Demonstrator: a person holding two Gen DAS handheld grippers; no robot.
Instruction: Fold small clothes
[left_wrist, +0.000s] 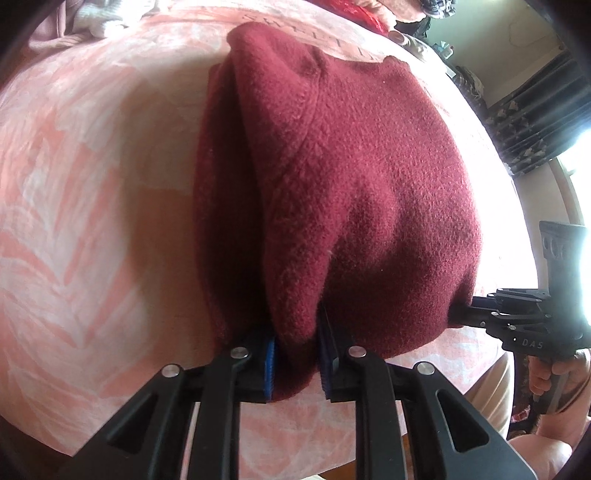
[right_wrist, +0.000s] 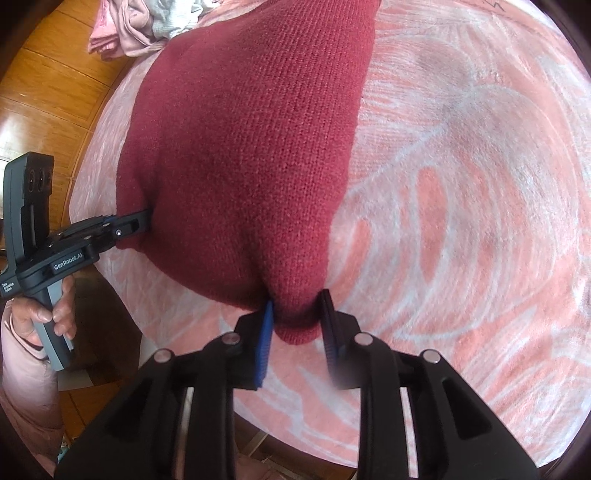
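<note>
We see one pink-and-white patterned cloth (left_wrist: 92, 184) covering the whole work surface; it carries printed lettering at its far edge, upside down in the left wrist view and too cut off to read. On it lies the single maroon knitted garment (left_wrist: 351, 177), folded over on itself, its near hem lifted off the cloth at two corners. We count two black grippers, each with blue pads.

The left gripper (left_wrist: 297, 363) is clenched on the near left corner of the hem, a fold of knit bunched between its fingers (left_wrist: 267, 365). The right gripper (right_wrist: 297, 332) is clamped on the other near corner, the maroon fabric pinched between its two pads. In the left wrist view the right gripper's body reads "DAS"; in the right wrist view the left gripper's body reads "GenRobot.AI", with a smaller label on its handle too small for us to read.

Each tool is held by one hand: the left hand (right_wrist: 44, 314), in a pale pink sleeve (right_wrist: 22, 387), and the right hand (left_wrist: 554, 373).

Around the cloth we see a wooden floor (right_wrist: 48, 92), one heap of pale clothes (right_wrist: 147, 26) at the far edge, a red item (left_wrist: 354, 11) beyond the garment, and dark patterned curtains (left_wrist: 535, 118) beside a bright window.
</note>
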